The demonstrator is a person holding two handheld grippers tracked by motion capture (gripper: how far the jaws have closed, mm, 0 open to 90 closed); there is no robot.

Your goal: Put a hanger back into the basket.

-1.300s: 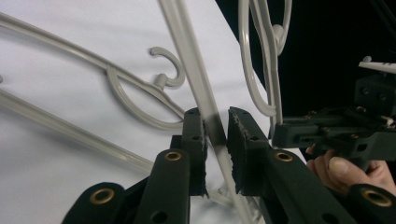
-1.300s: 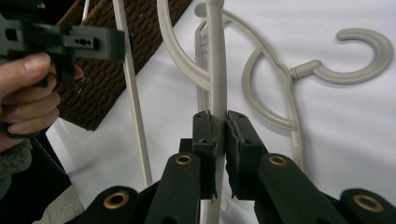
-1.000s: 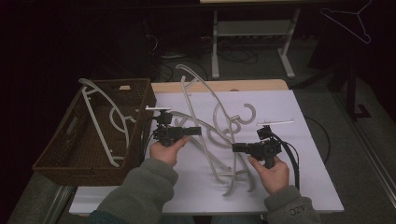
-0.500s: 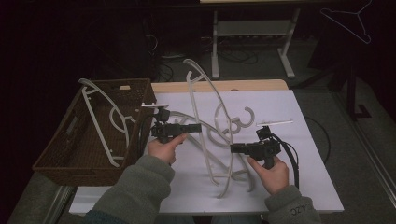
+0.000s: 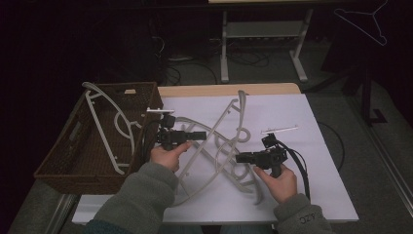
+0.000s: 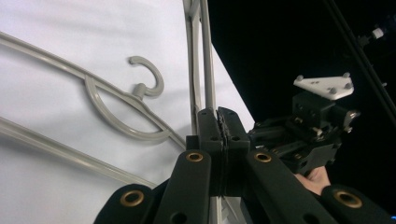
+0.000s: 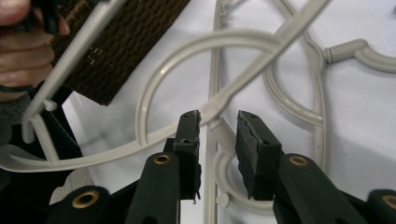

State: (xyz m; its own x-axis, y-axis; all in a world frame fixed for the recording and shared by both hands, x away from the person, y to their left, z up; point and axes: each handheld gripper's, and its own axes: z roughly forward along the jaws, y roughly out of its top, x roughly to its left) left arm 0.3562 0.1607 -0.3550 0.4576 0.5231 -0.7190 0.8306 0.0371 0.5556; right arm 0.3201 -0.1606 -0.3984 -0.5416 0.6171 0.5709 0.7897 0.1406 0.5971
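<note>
- The hangers [image 5: 219, 146], pale plastic ones, lie tangled in a pile on the white sheet [image 5: 311, 126] in the middle of the table; one more hanger [image 5: 109, 122] rests in the wicker basket [image 5: 58, 168] at the left.
- The left gripper [image 6: 219, 122] has its jaws clenched on a thin bar of one hanger, which rises tilted out of the pile.
- The right gripper [image 7: 218, 123] has its jaws parted, with a hanger arm running between them, not yet squeezed.
- Judgement: the lifted hanger looks hooked through the others, so the right jaws should pin a lower hanger flat while the left draws its own free, slowly, turning it to clear the loops.
- The left hand [image 5: 168, 155] holds its gripper level, pointing to the right across the pile; the right hand [image 5: 278, 181] points its gripper to the left, toward it.
- Both forearms come in from the near edge.
</note>
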